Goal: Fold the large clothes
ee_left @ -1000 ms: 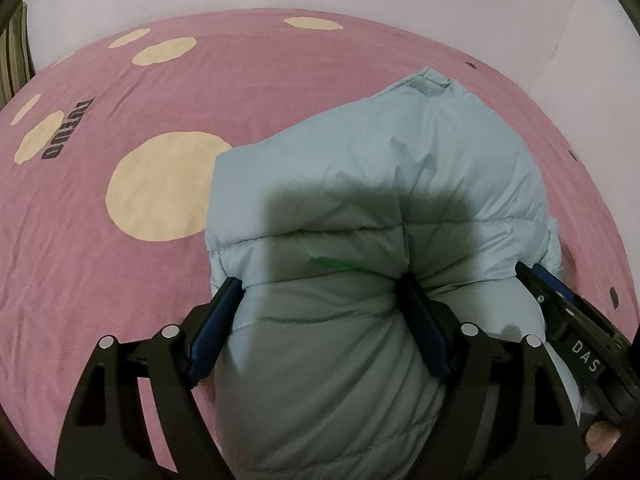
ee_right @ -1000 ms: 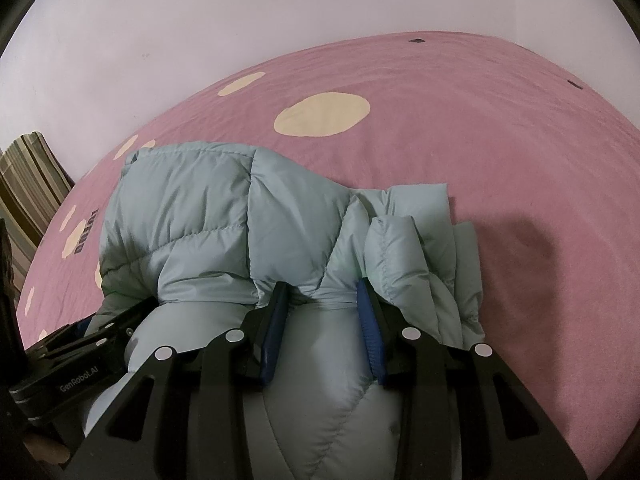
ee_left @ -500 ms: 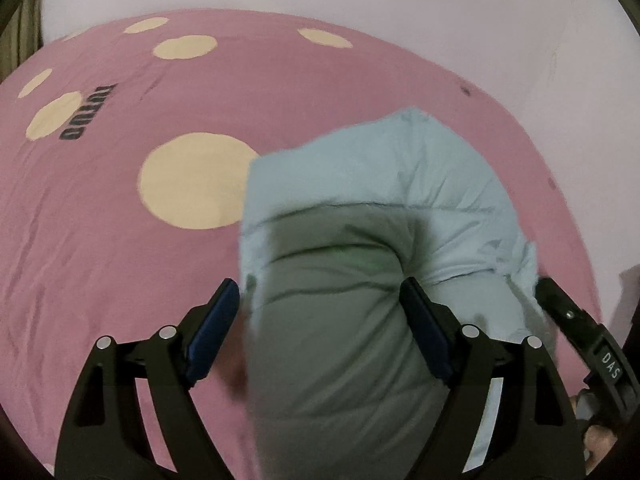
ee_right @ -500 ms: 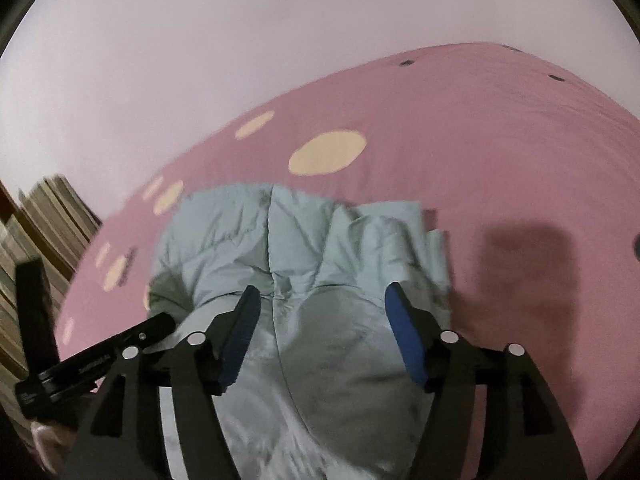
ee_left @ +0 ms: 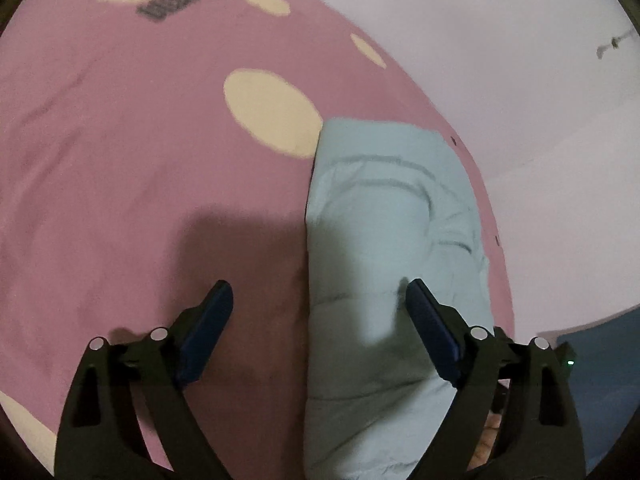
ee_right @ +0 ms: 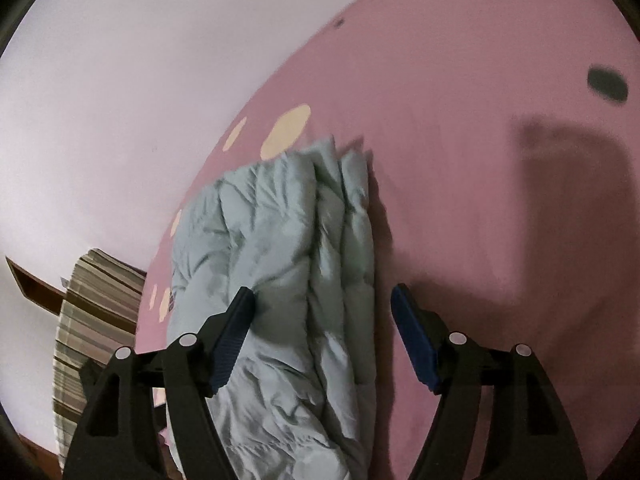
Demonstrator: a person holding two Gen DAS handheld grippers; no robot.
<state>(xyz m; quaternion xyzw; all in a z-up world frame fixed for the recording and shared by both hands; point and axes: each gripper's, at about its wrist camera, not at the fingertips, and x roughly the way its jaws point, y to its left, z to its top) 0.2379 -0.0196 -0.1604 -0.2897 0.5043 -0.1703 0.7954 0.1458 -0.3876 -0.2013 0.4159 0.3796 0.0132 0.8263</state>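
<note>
A pale blue puffer jacket (ee_left: 384, 240) lies folded in a thick bundle on the pink bedspread (ee_left: 120, 184) with cream dots. My left gripper (ee_left: 318, 300) hovers over the jacket's left edge. Its jaws are opening, with the edge between them and neither pad pressing on it. In the right wrist view the same jacket (ee_right: 280, 248) shows its stacked folds. My right gripper (ee_right: 324, 300) straddles the jacket's right edge and its jaws are opening too. The left pad hangs over the fabric and the right pad over the bare bedspread (ee_right: 480, 160).
White walls border the bed on the far side. A striped cloth (ee_right: 92, 320) and a brown wooden piece (ee_right: 32, 284) sit beyond the bed's left end. A dark blue object (ee_left: 600, 368) lies at the right edge. A dark spot (ee_right: 606, 82) marks the bedspread.
Both grippers have let go of the jacket; the right jaws widened a lot. The left view slid left, the right view slid right, and both rolled. The jacket has settled flatter on the bed.
</note>
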